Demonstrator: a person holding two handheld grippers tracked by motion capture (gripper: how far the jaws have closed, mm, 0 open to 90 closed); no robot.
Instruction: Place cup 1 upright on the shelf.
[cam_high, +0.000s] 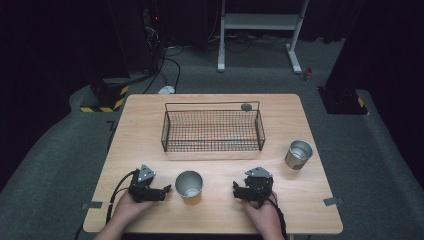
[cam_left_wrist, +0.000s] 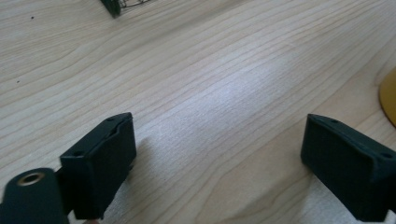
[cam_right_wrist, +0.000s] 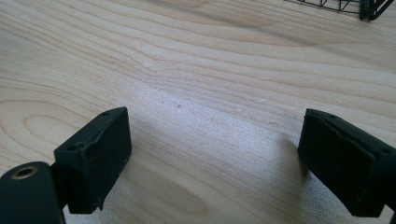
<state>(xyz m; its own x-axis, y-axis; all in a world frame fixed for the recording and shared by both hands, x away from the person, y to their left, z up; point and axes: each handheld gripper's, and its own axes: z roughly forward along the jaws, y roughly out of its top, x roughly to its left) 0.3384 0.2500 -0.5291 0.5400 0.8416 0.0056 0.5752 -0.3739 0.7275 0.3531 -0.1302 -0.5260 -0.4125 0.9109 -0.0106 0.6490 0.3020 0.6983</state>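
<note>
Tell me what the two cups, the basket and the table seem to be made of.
Near cup: probably metal, dull grey inside with a yellow-orange outside, perhaps coated. Right cup: bare shiny metal, likely steel, judging by its bright reflections. Basket: thin black wire mesh, probably painted or coated. Table: pale wood or wood-look laminate, matte, with visible grain.

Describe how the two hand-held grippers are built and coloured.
Both the left gripper and the right gripper are black, blocky tools, each topped by a grey three-cornered plate. Each has two thick, rectangular black jaws and a black cable trailing back past the hand.
</note>
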